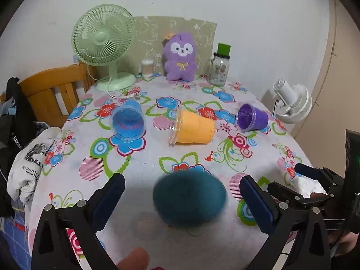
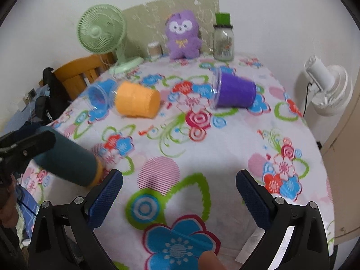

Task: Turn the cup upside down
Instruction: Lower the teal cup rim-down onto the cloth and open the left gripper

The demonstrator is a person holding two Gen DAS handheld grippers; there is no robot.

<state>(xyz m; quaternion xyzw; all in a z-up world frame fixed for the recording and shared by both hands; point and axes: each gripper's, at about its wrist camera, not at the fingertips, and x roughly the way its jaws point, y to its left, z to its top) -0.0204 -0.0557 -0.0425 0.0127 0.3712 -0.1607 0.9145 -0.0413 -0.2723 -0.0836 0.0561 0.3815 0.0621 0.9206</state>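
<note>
Several cups lie on their sides on the flowered tablecloth (image 1: 144, 157). A dark teal cup (image 1: 189, 199) lies between my left gripper's (image 1: 182, 193) open fingers, its base toward the camera, blurred; no finger touches it. In the right wrist view the teal cup (image 2: 67, 164) shows an orange rim. A blue cup (image 1: 129, 120), an orange cup (image 1: 193, 127) and a purple cup (image 1: 252, 117) lie across the table's middle. My right gripper (image 2: 179, 193) is open and empty above the cloth near the front edge; it also shows in the left wrist view (image 1: 301, 180).
A green desk fan (image 1: 103, 45), a cotton-swab jar (image 1: 147, 67), a purple plush toy (image 1: 180, 56) and a glass jar (image 1: 219, 68) stand at the back. A wooden chair (image 1: 51, 90) with clothes is left. A white fan (image 1: 294, 103) stands right.
</note>
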